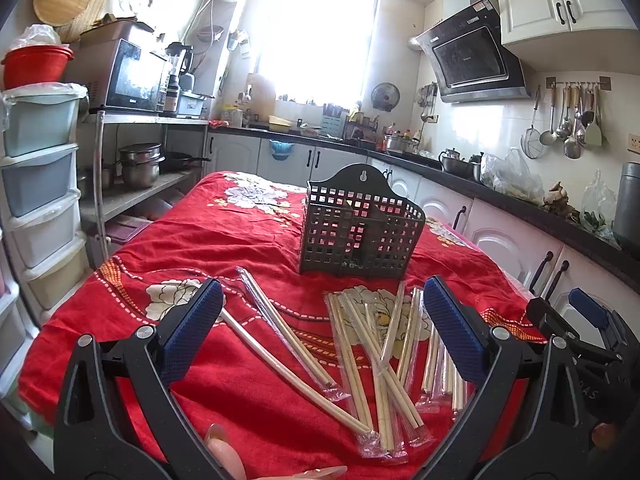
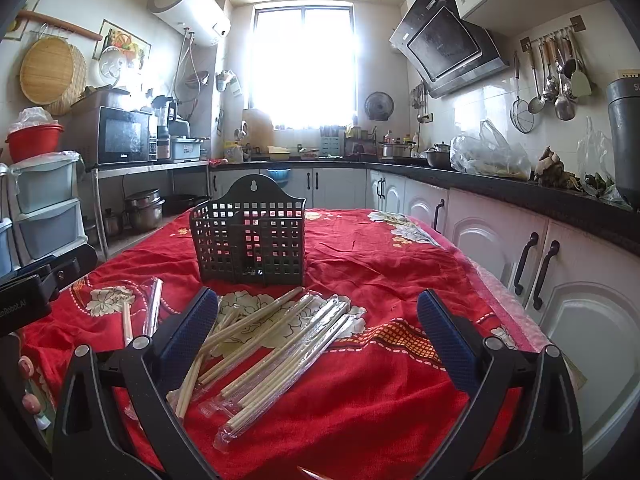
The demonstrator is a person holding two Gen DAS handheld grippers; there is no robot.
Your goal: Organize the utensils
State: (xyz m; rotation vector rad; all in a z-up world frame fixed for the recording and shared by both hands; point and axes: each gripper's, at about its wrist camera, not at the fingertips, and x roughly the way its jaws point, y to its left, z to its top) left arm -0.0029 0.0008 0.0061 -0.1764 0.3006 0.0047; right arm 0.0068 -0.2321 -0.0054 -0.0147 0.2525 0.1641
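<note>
Wooden chopsticks (image 1: pixel 372 364) lie before basket (image 1: pixel 360 226); grippers agape.

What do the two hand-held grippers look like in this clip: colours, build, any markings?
Both match: the left hand-held gripper and right hand-held gripper have black plastic finger arms with silver rivets and dark blue, dot-textured pads. The right wrist view shows white lettering on the left unit's body, only partly readable.

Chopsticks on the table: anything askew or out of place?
Yes. The wrapped chopsticks lie scattered and crisscrossed on the red tablecloth, none in the holder, which appears empty. Both grippers, left and right, are open.
</note>
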